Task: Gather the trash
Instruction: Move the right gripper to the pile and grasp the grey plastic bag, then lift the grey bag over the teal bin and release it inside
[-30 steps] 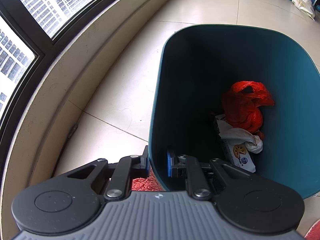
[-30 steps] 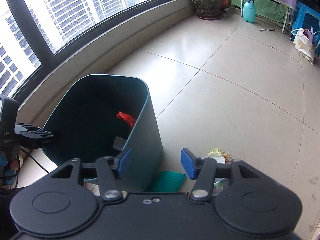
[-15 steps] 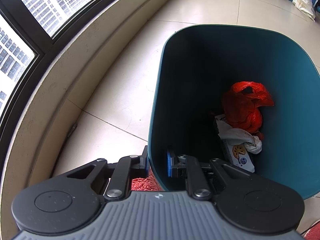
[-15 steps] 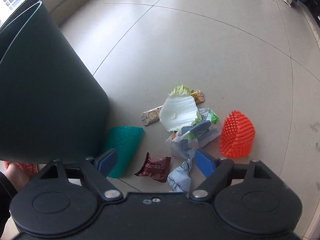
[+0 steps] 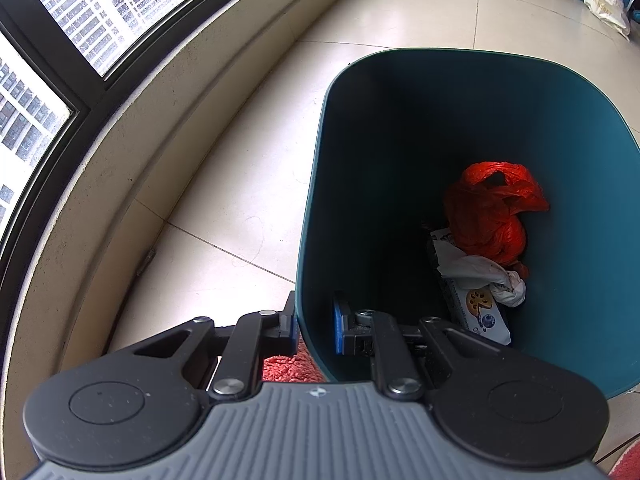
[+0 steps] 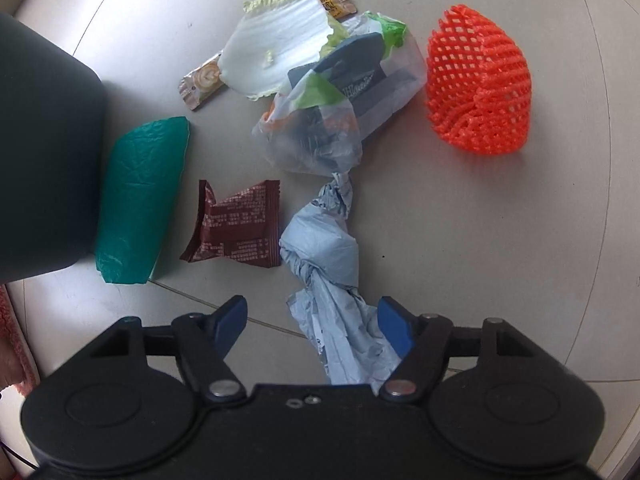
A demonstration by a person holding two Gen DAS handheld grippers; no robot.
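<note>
Above the tiled floor, my right gripper hangs spread wide over a twisted pale-blue plastic bag, its right pad against it; beyond lies scattered litter. My left gripper clamps the near rim of the teal plastic bin.

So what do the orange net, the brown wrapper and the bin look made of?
Orange net: likely soft foam mesh, matte, open lattice. Brown wrapper: thin printed plastic film, slight sheen, creased. Bin: apparently rigid plastic, smooth teal walls.
</note>
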